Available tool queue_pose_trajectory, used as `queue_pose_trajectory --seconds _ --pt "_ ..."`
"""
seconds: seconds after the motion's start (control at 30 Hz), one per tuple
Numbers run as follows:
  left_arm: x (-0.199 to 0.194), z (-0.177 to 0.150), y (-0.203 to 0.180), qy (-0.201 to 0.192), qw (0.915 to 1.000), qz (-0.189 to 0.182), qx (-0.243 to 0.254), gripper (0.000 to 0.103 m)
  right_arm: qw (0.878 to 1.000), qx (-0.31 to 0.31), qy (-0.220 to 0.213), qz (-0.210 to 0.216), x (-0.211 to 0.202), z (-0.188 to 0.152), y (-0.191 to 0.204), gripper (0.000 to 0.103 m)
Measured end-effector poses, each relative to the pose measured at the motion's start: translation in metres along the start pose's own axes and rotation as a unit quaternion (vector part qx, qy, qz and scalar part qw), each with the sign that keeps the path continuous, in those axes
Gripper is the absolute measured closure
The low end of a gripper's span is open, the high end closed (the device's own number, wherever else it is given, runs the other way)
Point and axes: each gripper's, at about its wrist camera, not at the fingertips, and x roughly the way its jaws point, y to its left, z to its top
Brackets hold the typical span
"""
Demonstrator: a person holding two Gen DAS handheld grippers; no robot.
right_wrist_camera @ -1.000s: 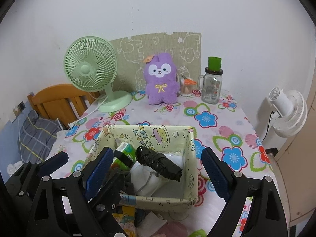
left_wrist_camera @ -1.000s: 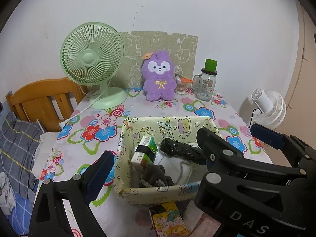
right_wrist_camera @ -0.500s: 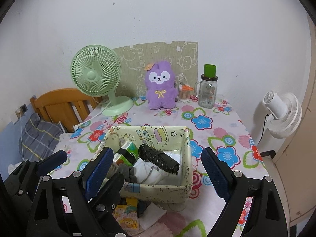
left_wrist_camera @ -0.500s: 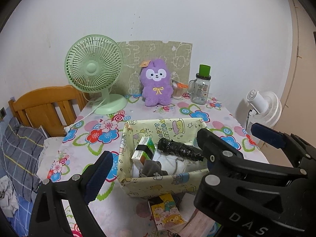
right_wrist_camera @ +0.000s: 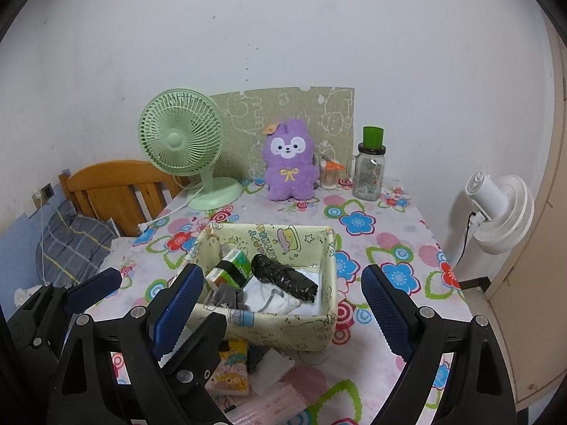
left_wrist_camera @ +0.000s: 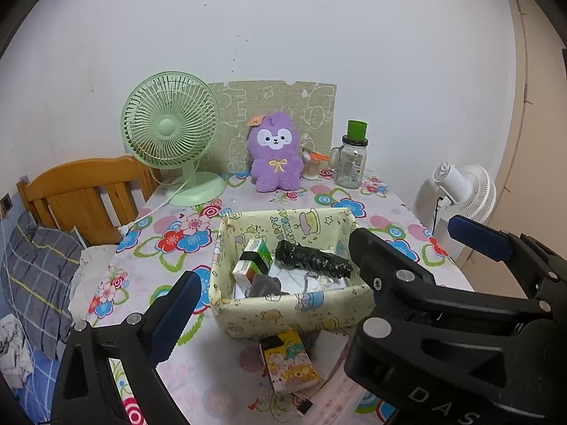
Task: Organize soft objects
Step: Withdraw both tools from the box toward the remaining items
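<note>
Presently on the flowered table (right_wrist_camera: 386, 219):

Fabric storage box (left_wrist_camera: 294, 313), pale yellow with cartoon print, standing near the front edge. Contents: black bundle (left_wrist_camera: 313, 260) lying across the middle, looks like a folded umbrella or wrapped roll, cannot tell which; green-and-white carton (left_wrist_camera: 253, 260) leaning at the left wall; grey cloth (left_wrist_camera: 265, 285) crumpled below the carton; white cloth (right_wrist_camera: 273, 292) underneath.

Loose in front of the box: small yellow cartoon packet (left_wrist_camera: 290, 361), a white pad and a pink item, partly hidden by the tools.

Purple plush toy (right_wrist_camera: 290, 164), upright at the back of the table, between the green desk fan (right_wrist_camera: 180, 141) and the glass jar (right_wrist_camera: 370, 170) with the green lid. Well apart from the box.

Left gripper (left_wrist_camera: 319, 276): jaws spread wide, nothing between them, held above the front of the table. Its right finger is hidden behind the right tool in its own view.

Right gripper (right_wrist_camera: 283, 304): jaws likewise spread wide and empty, framing the box from above.

Step in hand, as judged: between picks, both tools hanging over the front of the table with the box partly filled. Remaining soft items appear to be the plush at the back and the flat pieces in front. A next pick of the plush would call for a long forward reach past the box, a grip round the body, and clearance from fan and jar.
</note>
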Motion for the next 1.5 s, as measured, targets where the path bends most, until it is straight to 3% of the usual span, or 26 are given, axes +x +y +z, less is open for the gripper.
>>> queue_pose_trajectory --seconds 0.57,1.5 --pt "-0.024 -0.018 -0.006 -0.01 0.9999 -0.004 0.006 0.0 1.0 -0.002 -0.008 0.0 -0.027 -0.019 0.003 0.01" --pt "-0.01 -0.064 -0.008 -0.004 0.9999 0.006 0.015 0.001 1.0 0.009 0.008 -0.014 -0.017 -0.072 0.001 0.008"
